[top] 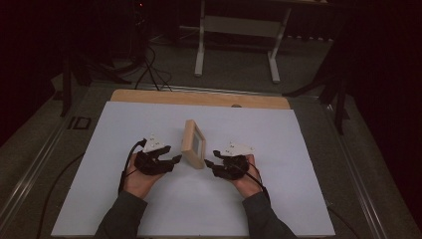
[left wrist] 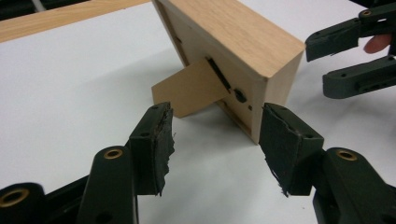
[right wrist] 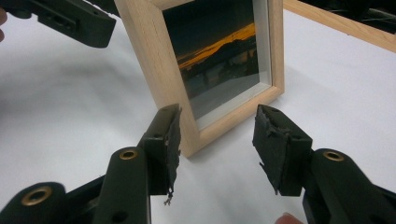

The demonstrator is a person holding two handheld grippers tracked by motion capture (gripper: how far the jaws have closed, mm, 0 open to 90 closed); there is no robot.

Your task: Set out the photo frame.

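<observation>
A small light-wood picture frame (top: 193, 143) stands upright in the middle of the white sheet (top: 149, 214). It is propped on its fold-out back stand (left wrist: 187, 91). My left gripper (top: 174, 163) lies just left of it, aimed at its back (left wrist: 233, 42). Its jaws stand open around the frame's near bottom corner, and the pads do not touch it. My right gripper (top: 211, 159) lies just right of it, facing the glass and a sunset photo (right wrist: 219, 51). Its jaws are open too, with the frame's near corner (right wrist: 191, 140) close by one pad.
The sheet covers a wooden tabletop, whose bare strip (top: 199, 98) shows along the far edge. Beyond the table are a white desk frame (top: 236, 30) and cables (top: 149, 69) on the dark floor. Metal rails (top: 358, 189) run along both sides of the table.
</observation>
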